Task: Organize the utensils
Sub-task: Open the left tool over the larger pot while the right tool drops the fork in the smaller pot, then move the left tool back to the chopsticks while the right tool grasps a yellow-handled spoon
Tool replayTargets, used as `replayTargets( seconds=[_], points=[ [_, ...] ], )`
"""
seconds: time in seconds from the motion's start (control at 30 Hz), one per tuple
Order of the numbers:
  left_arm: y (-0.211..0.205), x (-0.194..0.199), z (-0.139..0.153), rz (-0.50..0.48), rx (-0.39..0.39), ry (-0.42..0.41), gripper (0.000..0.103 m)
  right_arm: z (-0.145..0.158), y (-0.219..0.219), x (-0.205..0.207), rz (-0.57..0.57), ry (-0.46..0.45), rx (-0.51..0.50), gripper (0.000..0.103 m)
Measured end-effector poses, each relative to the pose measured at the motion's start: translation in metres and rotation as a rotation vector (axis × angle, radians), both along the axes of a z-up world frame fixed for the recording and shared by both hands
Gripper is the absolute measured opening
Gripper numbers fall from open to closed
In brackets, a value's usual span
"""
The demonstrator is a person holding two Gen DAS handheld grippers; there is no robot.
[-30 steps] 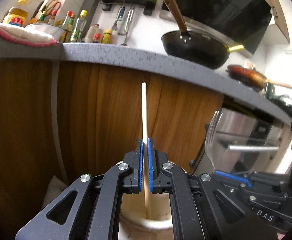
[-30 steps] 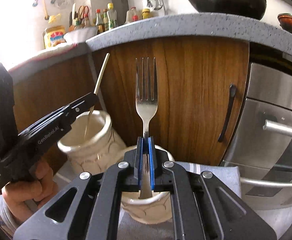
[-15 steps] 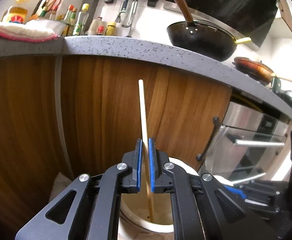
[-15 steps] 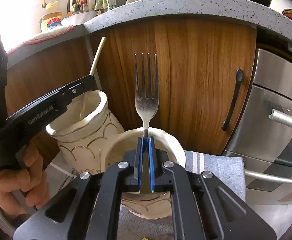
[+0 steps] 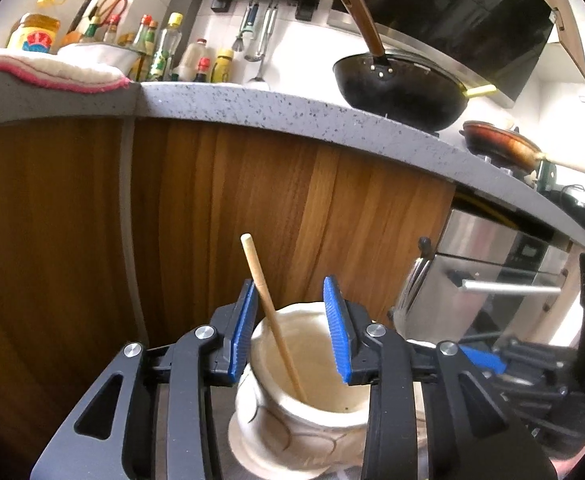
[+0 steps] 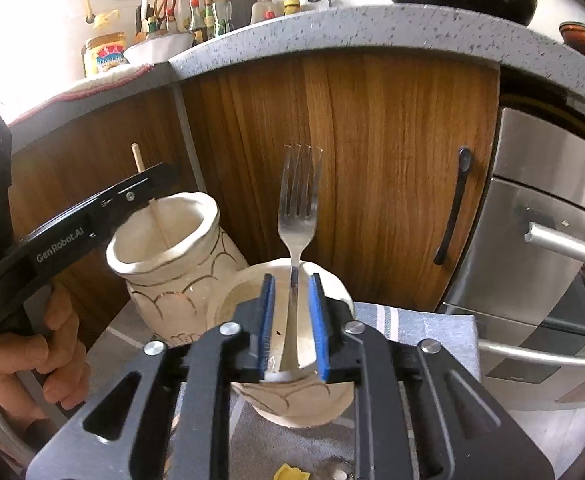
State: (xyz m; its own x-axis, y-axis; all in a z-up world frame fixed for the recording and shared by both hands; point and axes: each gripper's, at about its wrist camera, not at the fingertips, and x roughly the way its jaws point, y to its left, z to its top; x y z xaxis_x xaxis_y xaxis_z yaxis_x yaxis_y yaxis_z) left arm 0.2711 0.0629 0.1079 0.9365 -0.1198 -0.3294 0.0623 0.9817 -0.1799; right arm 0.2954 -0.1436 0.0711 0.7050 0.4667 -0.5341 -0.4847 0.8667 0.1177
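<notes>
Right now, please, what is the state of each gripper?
Left gripper: open, jaws just opened; the chopstick leans on one pad, standing in the jar.
Right gripper: open, just opened; the fork stands loose between the pads.

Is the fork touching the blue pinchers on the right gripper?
Apart. In the right wrist view the fork stands in its pot, with a clear gap to each blue pad of the right gripper, whose jaws have just been opening.

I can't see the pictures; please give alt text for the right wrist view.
The right gripper, jaws just opened, flanks a fork standing tines up in a cream pot. Left of it, the left gripper is over a taller pot holding a chopstick.
</notes>
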Motion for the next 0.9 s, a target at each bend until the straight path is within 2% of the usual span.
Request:
replayTargets(
  seconds=[0.13,0.33,0.47,0.57,0.73,0.9],
  points=[
    [0.009,-0.020,0.004,0.036,-0.004,-0.023,0.039,0.007,-0.018,-0.016,-0.009,-0.015,0.018,0.020],
    [0.019,-0.045,-0.001,0.042,-0.027,0.003,0.039,-0.003,-0.051,-0.036,-0.028,0.036,0.026,0.027],
    [0.015,-0.062,-0.012,0.012,-0.037,0.057,0.039,-0.019,-0.068,-0.048,-0.054,0.074,-0.015,0.027],
    [0.004,-0.076,-0.024,0.002,-0.015,0.094,0.039,-0.039,-0.083,-0.057,-0.072,0.123,-0.038,0.027],
    [-0.019,-0.088,-0.052,-0.030,-0.024,0.218,0.035,-0.066,-0.097,-0.074,-0.089,0.185,-0.055,0.027],
    [-0.042,-0.097,-0.073,-0.069,-0.002,0.290,0.034,-0.084,-0.099,-0.091,-0.077,0.242,-0.071,0.027]
  ],
)
